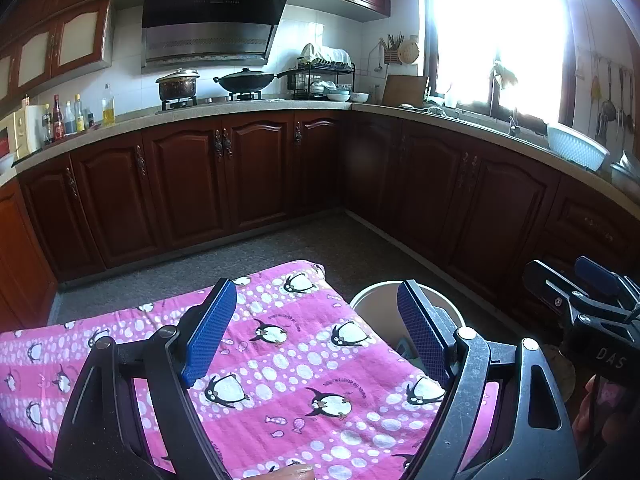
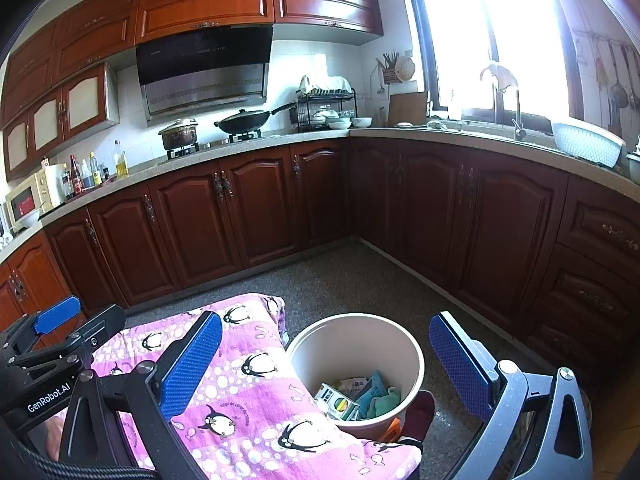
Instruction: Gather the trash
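A beige trash bucket stands on the floor to the right of a low table covered by a pink penguin cloth. Inside it lie a small carton, blue and green wrappers. My right gripper is open and empty, above the bucket and the table's right edge. My left gripper is open and empty over the cloth; the bucket's rim shows behind its right finger. Each gripper shows at the edge of the other's view: the right, the left.
Dark wooden floor cabinets run along the back and right under an L-shaped counter with a stove, pots, bottles, a dish rack and a white basket. Grey speckled floor lies between the table and the cabinets.
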Demonstrator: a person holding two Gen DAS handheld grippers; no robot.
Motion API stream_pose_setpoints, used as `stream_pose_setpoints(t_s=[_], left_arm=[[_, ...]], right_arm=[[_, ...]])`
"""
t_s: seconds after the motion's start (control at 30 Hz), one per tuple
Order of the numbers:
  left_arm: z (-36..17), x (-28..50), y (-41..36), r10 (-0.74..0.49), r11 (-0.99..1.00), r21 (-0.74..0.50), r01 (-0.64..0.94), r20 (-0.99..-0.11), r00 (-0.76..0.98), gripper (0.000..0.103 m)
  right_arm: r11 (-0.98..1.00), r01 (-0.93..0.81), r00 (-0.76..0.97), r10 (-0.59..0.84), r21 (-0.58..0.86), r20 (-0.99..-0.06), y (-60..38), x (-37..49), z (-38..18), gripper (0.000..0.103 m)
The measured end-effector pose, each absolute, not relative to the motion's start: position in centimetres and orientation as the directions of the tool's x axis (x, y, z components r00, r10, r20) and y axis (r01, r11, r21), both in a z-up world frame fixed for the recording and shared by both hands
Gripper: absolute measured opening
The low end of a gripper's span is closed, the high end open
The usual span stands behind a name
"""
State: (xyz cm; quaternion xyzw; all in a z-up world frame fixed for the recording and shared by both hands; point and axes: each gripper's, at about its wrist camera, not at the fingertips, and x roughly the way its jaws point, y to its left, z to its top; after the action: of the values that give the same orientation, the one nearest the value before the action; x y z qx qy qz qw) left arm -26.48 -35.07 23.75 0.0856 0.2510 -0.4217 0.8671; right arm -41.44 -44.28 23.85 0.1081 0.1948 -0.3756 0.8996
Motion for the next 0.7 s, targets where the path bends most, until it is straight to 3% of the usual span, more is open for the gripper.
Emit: stream_pose_setpoints(t_s=[0.7], left_arm=[[23.2, -26.62, -35.43, -0.691, 0.626, -0.049, 0.778, -0.498, 0.524, 0.082]], right_arm=[[0.696, 0.716, 0.644, -0.627, 0.055, -0.439, -44.59, -41.58, 23.72, 0.103]])
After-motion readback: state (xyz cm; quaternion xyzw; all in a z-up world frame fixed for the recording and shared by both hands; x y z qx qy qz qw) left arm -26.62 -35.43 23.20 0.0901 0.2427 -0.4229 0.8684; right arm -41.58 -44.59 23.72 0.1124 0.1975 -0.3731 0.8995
